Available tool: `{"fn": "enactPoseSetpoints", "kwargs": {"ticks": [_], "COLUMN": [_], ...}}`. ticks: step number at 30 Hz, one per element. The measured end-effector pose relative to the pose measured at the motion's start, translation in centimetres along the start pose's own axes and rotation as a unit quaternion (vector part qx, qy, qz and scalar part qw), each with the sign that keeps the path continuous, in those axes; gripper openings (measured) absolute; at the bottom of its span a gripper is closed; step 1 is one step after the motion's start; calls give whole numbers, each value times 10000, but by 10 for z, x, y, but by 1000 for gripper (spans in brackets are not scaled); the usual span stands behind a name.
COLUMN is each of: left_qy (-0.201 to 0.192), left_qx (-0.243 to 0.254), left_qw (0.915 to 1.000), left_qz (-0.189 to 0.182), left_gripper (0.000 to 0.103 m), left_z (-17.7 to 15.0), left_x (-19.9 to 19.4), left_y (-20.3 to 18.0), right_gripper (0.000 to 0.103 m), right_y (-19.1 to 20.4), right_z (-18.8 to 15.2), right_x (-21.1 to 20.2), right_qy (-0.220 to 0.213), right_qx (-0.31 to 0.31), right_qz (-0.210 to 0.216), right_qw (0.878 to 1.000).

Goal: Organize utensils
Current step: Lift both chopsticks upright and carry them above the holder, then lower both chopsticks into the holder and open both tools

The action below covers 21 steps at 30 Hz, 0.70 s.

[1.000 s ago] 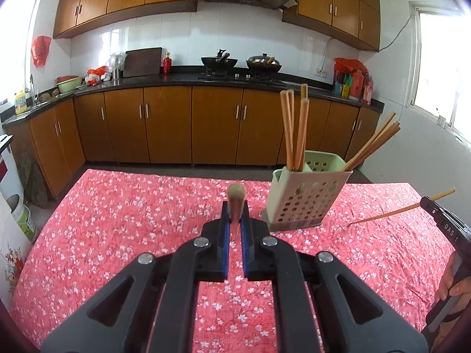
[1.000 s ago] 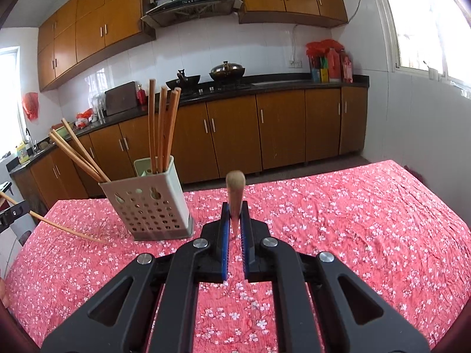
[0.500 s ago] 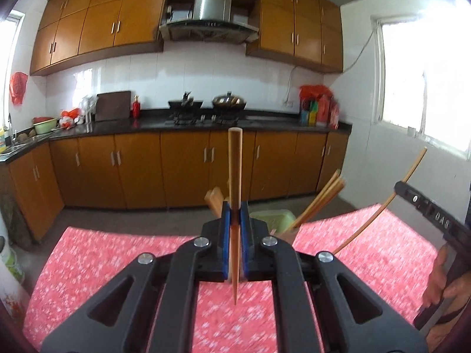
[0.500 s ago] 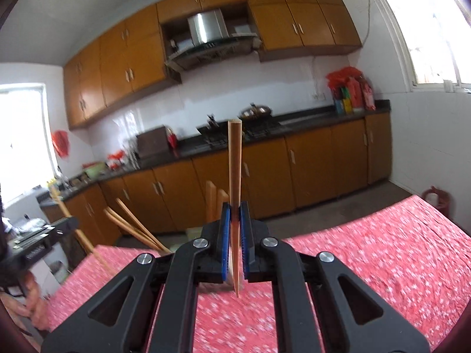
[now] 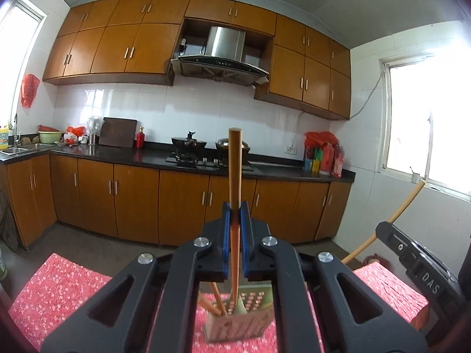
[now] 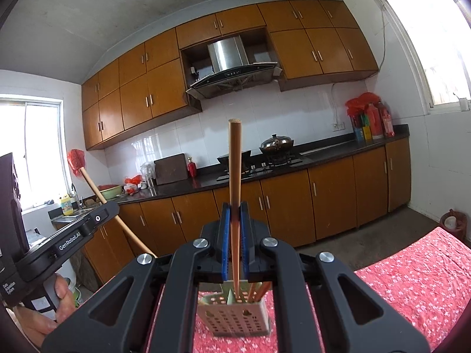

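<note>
My left gripper (image 5: 235,214) is shut on a wooden chopstick (image 5: 235,176) that stands nearly upright between the blue pads. Its lower tip hangs over the pale perforated utensil holder (image 5: 244,323), which has other chopsticks in it. My right gripper (image 6: 234,214) is likewise shut on an upright chopstick (image 6: 234,170), above the same holder (image 6: 235,314). In the left wrist view the right gripper's body (image 5: 418,273) shows at the right with its chopstick (image 5: 403,206) slanting up. In the right wrist view the left gripper's body (image 6: 59,241) and a hand (image 6: 44,309) show at the left.
The holder stands on a table with a red flowered cloth (image 6: 412,279). Beyond the table are brown kitchen cabinets (image 5: 132,203), a dark counter with pots on a stove (image 5: 206,147), and bright windows (image 5: 426,123) at the side.
Both grippers have risen and tilted up. The chopsticks went from pointing forward to standing upright. The holder has dropped from mid-frame to beneath the fingers.
</note>
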<state>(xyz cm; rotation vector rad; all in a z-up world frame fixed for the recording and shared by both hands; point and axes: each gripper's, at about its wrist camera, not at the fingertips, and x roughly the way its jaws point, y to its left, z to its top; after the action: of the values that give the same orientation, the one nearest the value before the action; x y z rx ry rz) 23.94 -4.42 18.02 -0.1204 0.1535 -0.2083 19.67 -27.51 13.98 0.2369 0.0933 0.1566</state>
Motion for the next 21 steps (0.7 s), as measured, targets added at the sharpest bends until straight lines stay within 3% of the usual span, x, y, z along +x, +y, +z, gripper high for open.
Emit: {"fn": "enactPoseSetpoints", "kwargs": {"ticks": [10, 19, 21], "left_qy": [173, 288, 273], "left_qx": [-179, -175, -188], "left_qw": [9996, 9994, 9994], "left_qz": [117, 2, -25], "left_gripper": [8, 8, 21], "left_z": [-26, -33, -33], "left_x": [40, 46, 43], "left_y": [14, 16, 16], "right_gripper": [8, 8, 8], "right_y": [-1, 2, 3], "right_z": [-25, -38, -38], "right_x": [39, 52, 51], "right_qy": [384, 696, 715], "right_qx": [-140, -205, -202], "right_qz": [-64, -59, -46], "right_qw": [9991, 9973, 9972]}}
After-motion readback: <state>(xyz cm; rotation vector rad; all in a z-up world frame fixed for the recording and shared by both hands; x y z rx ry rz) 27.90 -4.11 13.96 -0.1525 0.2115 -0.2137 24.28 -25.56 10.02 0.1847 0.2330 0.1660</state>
